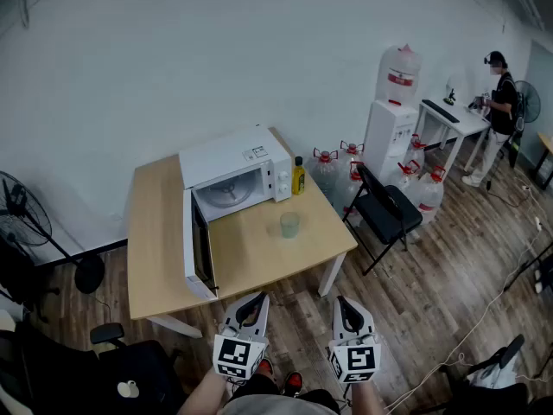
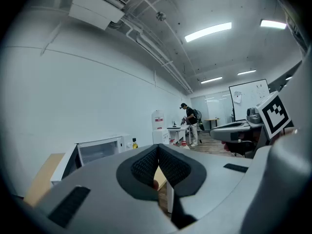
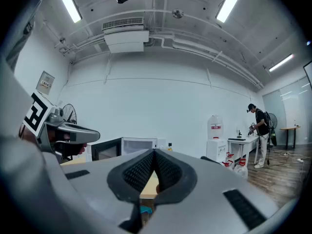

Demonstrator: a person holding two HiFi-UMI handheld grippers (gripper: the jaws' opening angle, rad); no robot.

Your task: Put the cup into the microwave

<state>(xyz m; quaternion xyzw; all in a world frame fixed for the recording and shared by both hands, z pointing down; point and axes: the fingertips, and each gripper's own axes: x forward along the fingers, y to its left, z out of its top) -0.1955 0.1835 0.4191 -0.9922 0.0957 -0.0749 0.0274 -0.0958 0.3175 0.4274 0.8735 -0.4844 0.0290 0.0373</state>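
A clear, greenish cup (image 1: 289, 224) stands upright on the wooden table (image 1: 155, 232), in front of and to the right of the white microwave (image 1: 233, 175). The microwave's door (image 1: 197, 249) hangs wide open toward me, and the turntable shows inside. My left gripper (image 1: 256, 298) and right gripper (image 1: 344, 302) hover side by side short of the table's near edge, well away from the cup. Both are shut with nothing held. The left gripper view shows closed jaws (image 2: 157, 150) and the microwave (image 2: 100, 150) beyond. The right gripper view shows closed jaws (image 3: 155, 152) too.
A yellow bottle (image 1: 298, 176) stands just right of the microwave. A black folding chair (image 1: 384, 206), several water jugs (image 1: 333, 167) and a water dispenser (image 1: 393, 115) are right of the table. A person (image 1: 499, 115) stands at a far white desk. A fan (image 1: 22, 206) stands left.
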